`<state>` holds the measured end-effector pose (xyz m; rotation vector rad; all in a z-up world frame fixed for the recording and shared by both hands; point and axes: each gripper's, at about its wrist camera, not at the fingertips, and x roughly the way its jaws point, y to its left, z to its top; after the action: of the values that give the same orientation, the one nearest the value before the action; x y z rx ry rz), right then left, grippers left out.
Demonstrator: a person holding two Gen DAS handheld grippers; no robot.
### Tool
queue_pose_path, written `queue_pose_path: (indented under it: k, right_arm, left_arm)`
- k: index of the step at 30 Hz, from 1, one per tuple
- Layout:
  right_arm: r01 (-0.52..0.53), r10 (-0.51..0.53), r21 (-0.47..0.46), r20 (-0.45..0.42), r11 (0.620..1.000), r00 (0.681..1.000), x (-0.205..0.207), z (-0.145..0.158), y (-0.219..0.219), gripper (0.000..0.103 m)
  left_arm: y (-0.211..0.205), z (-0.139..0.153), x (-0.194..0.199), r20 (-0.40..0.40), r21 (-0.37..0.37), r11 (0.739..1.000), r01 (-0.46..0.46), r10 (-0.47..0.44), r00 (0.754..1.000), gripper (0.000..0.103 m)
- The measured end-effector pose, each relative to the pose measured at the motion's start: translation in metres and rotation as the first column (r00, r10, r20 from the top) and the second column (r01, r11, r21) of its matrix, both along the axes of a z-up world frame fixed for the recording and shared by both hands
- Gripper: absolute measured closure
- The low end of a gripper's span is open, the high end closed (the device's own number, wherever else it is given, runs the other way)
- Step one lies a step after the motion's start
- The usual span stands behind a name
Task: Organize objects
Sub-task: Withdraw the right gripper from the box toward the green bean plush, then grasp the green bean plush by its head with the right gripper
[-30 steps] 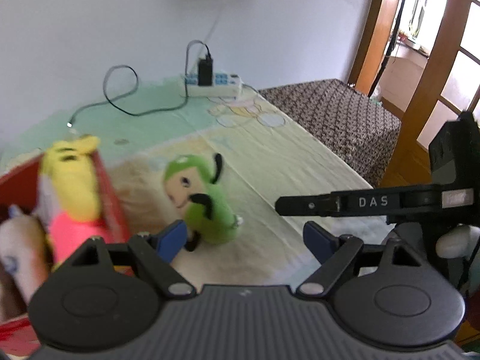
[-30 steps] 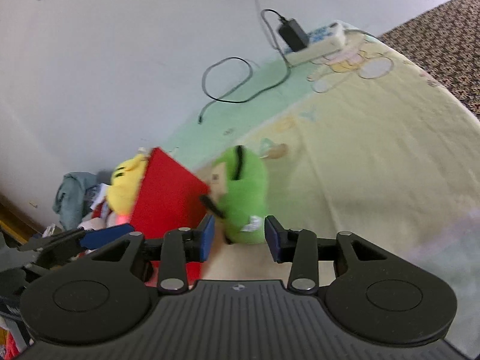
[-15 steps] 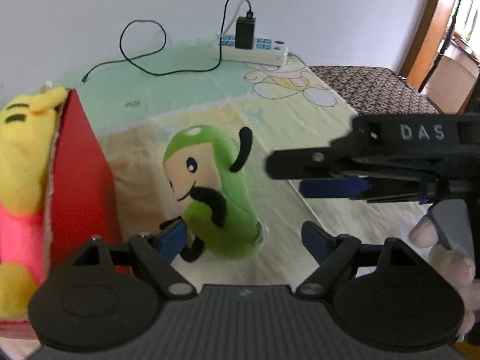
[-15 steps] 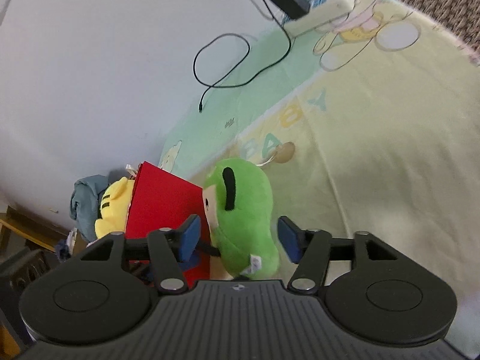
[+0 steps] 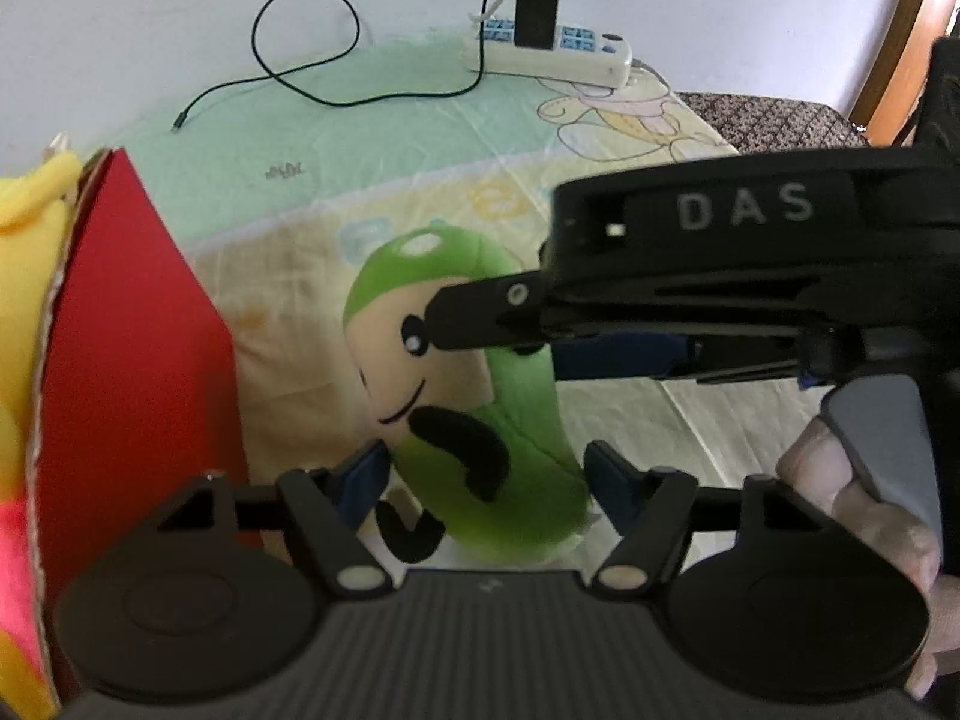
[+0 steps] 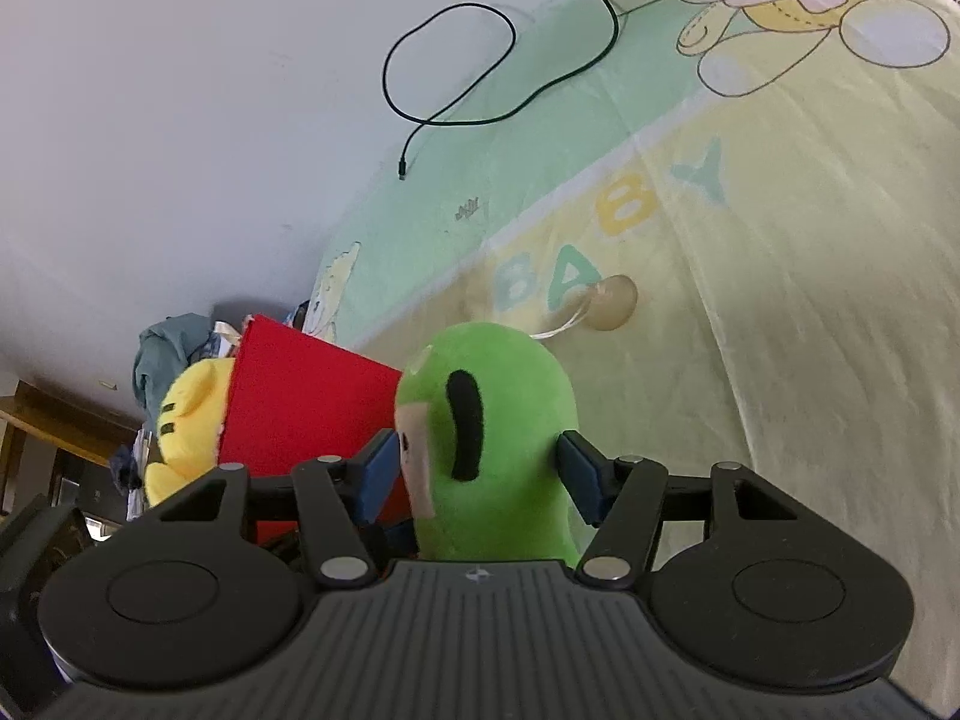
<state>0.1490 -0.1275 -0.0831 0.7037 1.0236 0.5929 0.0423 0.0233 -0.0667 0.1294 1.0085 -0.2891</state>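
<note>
Left tool (image 5: 483, 480): spread wide around green plush (image 5: 474, 396), no grip seen.
Right tool (image 6: 474, 474): likewise open astride it, for boxing in red box (image 6: 300, 402).

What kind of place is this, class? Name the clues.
Probably a bedroom at home: a baby-print sheet covers the surface, a power strip lies by the wall, and a green plush toy stands beside a red box.
</note>
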Motion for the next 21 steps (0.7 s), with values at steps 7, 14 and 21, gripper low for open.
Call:
queue_pose_path:
  k: [7, 14, 21]
  right_arm:
    - [-0.003, 0.006, 0.055, -0.058, 0.998, 0.998, 0.004, -0.013, -0.004, 0.043]
    - [-0.056, 0.058, 0.037, -0.048, 0.998, 0.997, -0.015, 0.004, -0.011, 0.046]
    - [-0.155, 0.154, -0.004, -0.052, 0.988, 0.987, -0.052, 0.02, -0.012, 0.046]
  left_arm:
    - [-0.007, -0.003, 0.002, -0.007, 0.035, 0.999, 0.027, -0.027, 1.0, 0.033]
    - [-0.009, 0.008, -0.021, -0.014, 0.019, 0.996, 0.086, -0.086, 0.996, 0.034]
    - [-0.002, 0.02, -0.067, -0.042, -0.007, 0.986, 0.165, -0.165, 0.985, 0.034]
